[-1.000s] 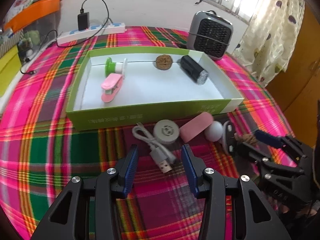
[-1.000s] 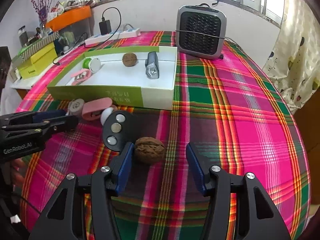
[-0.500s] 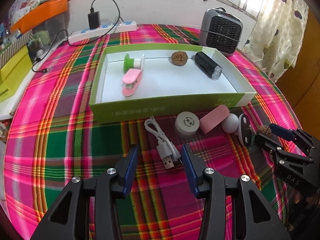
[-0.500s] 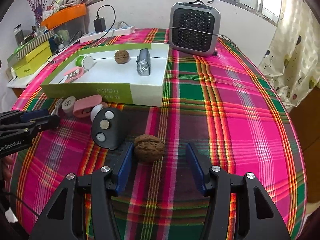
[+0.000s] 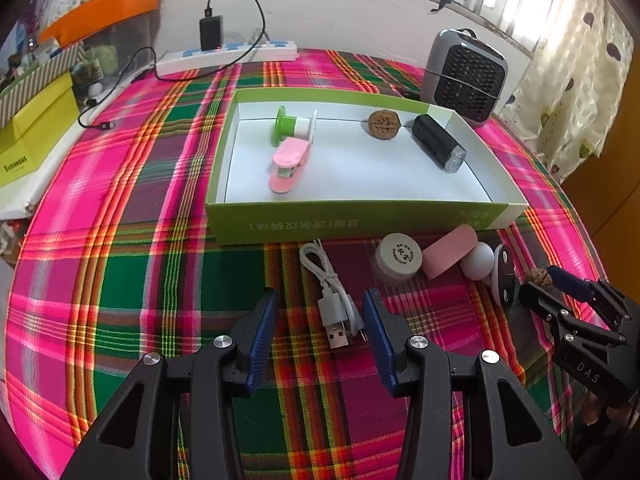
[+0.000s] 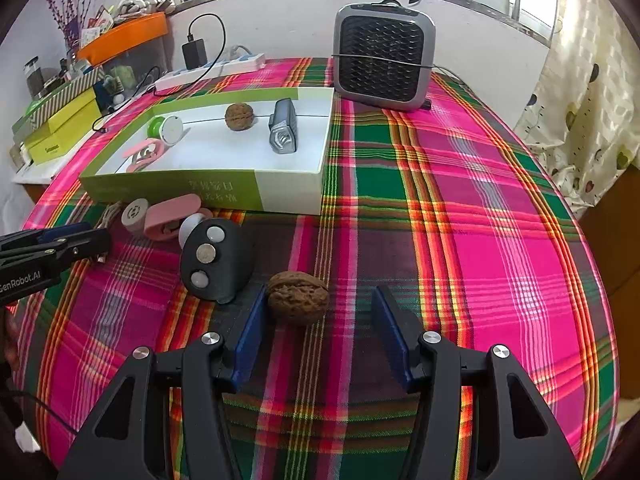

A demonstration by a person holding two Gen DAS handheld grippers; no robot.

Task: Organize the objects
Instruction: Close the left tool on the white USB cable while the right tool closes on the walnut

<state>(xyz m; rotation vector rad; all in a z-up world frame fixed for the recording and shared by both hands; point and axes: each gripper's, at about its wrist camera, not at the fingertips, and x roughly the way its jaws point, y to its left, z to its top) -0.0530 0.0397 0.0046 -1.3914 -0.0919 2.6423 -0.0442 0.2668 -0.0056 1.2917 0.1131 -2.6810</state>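
Right now my right gripper (image 6: 318,334) has its jaws apart around a brown wrinkled walnut (image 6: 298,298) on the pink-and-green plaid tablecloth (image 6: 460,216); the nut sits against the left blue pad, clear of the right one. Left wrist view shows only a sliver of that walnut behind the right gripper's fingers. My left gripper (image 5: 320,334) is also spread, straddling the plug end of a coiled white USB cable (image 5: 332,300), pads not touching it. Right view hides that cable almost entirely. Left view gives the cleanest look into the green-sided white-lined cardboard box (image 5: 360,222): green-and-white spool (image 5: 294,125), pink stapler (image 5: 290,164), second walnut (image 5: 384,124), black bike light (image 5: 438,148). Right view alone shows the black oval three-button remote's (image 6: 216,260) face, just beside the gripped-around walnut.
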